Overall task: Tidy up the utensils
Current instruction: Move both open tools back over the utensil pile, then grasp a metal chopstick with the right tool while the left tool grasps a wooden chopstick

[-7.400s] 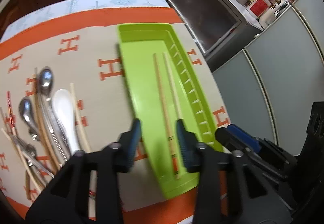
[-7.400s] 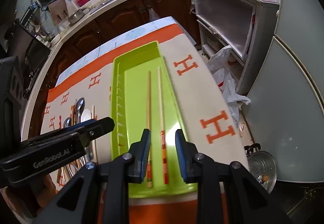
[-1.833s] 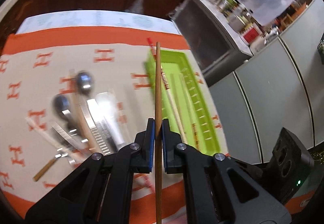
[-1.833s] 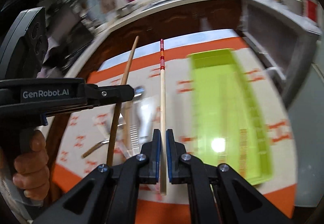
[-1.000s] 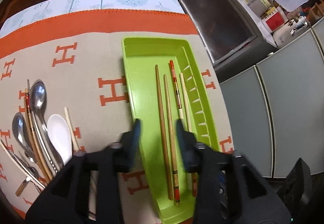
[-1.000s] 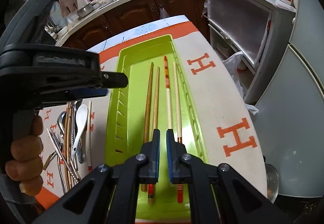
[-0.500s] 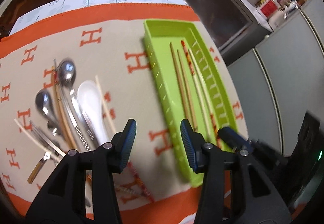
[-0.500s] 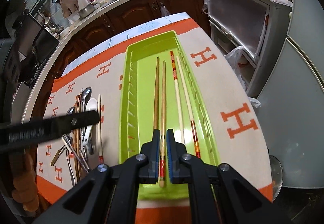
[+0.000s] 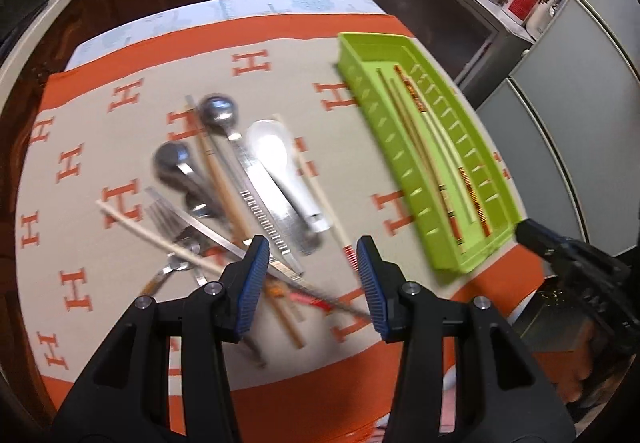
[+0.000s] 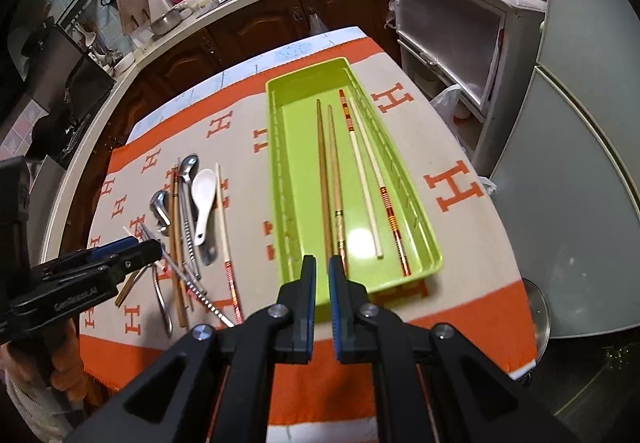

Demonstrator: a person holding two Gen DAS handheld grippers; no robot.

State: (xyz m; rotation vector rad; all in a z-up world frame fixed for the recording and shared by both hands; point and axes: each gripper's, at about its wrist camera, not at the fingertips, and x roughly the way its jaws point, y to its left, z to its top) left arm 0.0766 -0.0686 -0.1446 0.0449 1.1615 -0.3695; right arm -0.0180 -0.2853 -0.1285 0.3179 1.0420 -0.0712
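Leftmost, a hand (image 10: 64,375) grips the left gripper (image 9: 312,275), whose jaws stand wide and empty above the near end of the loose utensils on the orange-bordered tablecloth (image 10: 460,147). That heap lies toward the table's left side: two metal spoons (image 10: 160,205), a white ceramic spoon (image 10: 204,199), a fork (image 9: 172,219), serrated tongs (image 9: 276,219) and several loose chopsticks (image 10: 226,239), some crossing one another, their near ends reaching almost to the cloth's near orange band. A strip of bare cloth separates the heap from the green tray (image 10: 280,179), which runs lengthwise from the near band toward the far one, right of centre. Four chopsticks lie inside it along its length: two brown ones (image 10: 326,179) touching side by side, then a pale one with red bands (image 10: 360,163) and another pale one (image 10: 390,203), nearest the tray's right wall. The tray's left half is bare. The right gripper (image 10: 322,283) hovers over the tray's near edge, jaws nearly together with nothing between them. Right of the tray, open cloth runs to the table's right edge.
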